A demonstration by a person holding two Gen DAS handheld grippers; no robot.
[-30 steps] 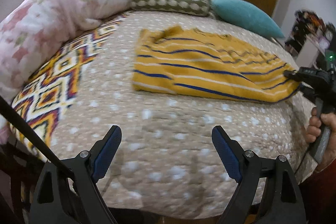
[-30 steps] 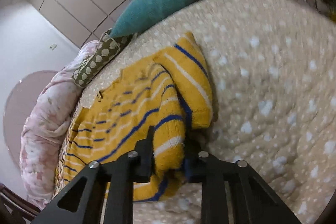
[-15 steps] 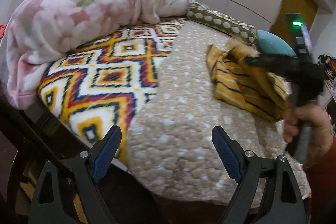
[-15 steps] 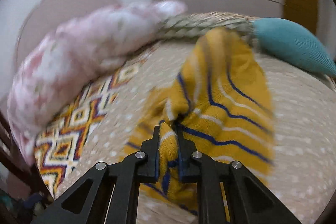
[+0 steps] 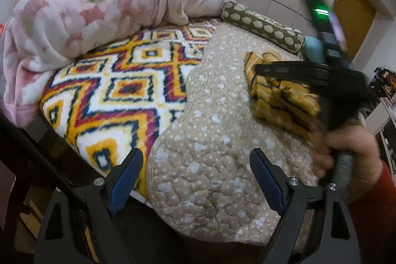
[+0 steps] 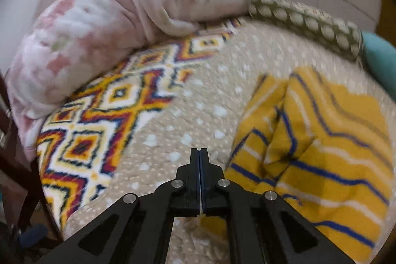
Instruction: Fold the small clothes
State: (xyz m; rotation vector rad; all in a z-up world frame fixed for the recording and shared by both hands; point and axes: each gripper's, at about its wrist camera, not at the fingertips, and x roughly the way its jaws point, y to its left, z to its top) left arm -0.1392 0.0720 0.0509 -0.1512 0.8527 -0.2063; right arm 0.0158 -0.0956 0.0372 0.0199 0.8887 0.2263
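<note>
Through the left wrist camera, your left gripper [image 5: 195,175] hangs spread wide with nothing between its blue pads [image 5: 266,176], over the near corner of the beige dotted quilt [image 5: 217,140]. The yellow striped garment [image 5: 277,93] lies well ahead and to the right of those jaws, bunched and rumpled, with your right gripper [image 5: 262,69] stretched across it and your right hand [image 5: 346,150] blurred on the handle. The risk here is plain: that cloth sits in a heap, so a pinch made from this side could catch several layers at once and lock the creases in. Over to the right wrist camera: the right gripper [image 6: 199,152] has just been closing, and its jaws now meet flat with no fabric between them. The garment [image 6: 321,152] lies just to the right of the tips, humped in the middle with a fold standing up. If you pull away now, that hump likely stays and the fold ends up crooked. And if you re-grip blind from this angle, the shut tips could drag the cloth sideways toward the patterned blanket [image 6: 99,130] at the left or snag the quilt itself. Open first, then go for one clean edge.
</note>
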